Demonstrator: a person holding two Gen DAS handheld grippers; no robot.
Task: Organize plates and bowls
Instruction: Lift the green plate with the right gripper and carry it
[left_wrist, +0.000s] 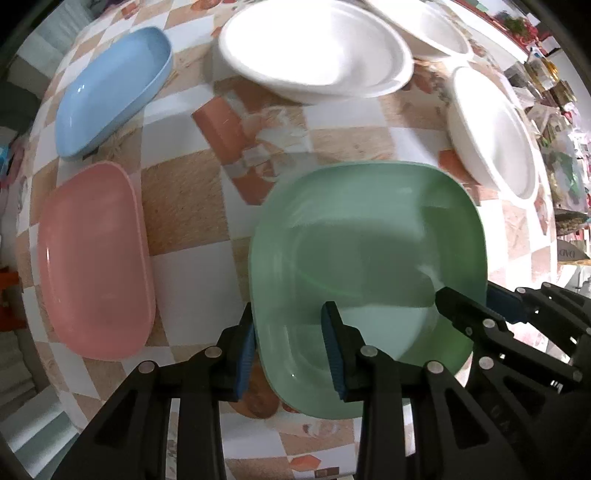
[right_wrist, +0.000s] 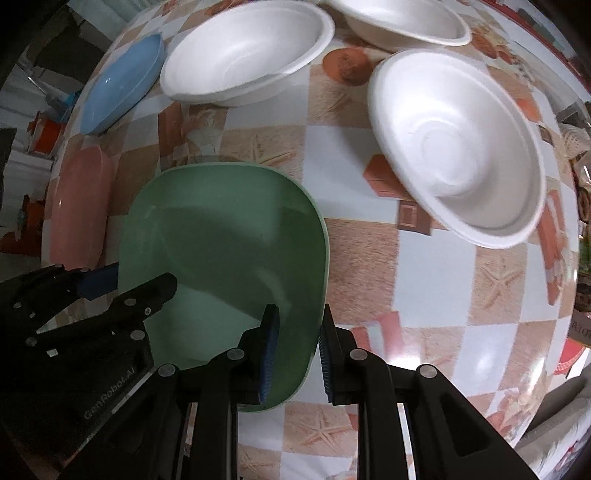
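Observation:
A green square plate (left_wrist: 369, 258) lies on the checked tablecloth, also in the right wrist view (right_wrist: 229, 240). My left gripper (left_wrist: 291, 350) is open with its jaws on either side of the plate's near left rim. My right gripper (right_wrist: 297, 350) is open astride the plate's near right rim; it also shows in the left wrist view (left_wrist: 476, 310). A pink plate (left_wrist: 96, 258) and a blue plate (left_wrist: 114, 88) lie to the left. Three white foam bowls (left_wrist: 314, 48) (left_wrist: 495, 133) (left_wrist: 436, 26) stand behind.
The table (right_wrist: 424, 280) has a checked cloth with starfish prints. Clutter sits beyond its right edge (left_wrist: 554, 92). The table's left edge (left_wrist: 22, 206) runs close beside the pink plate.

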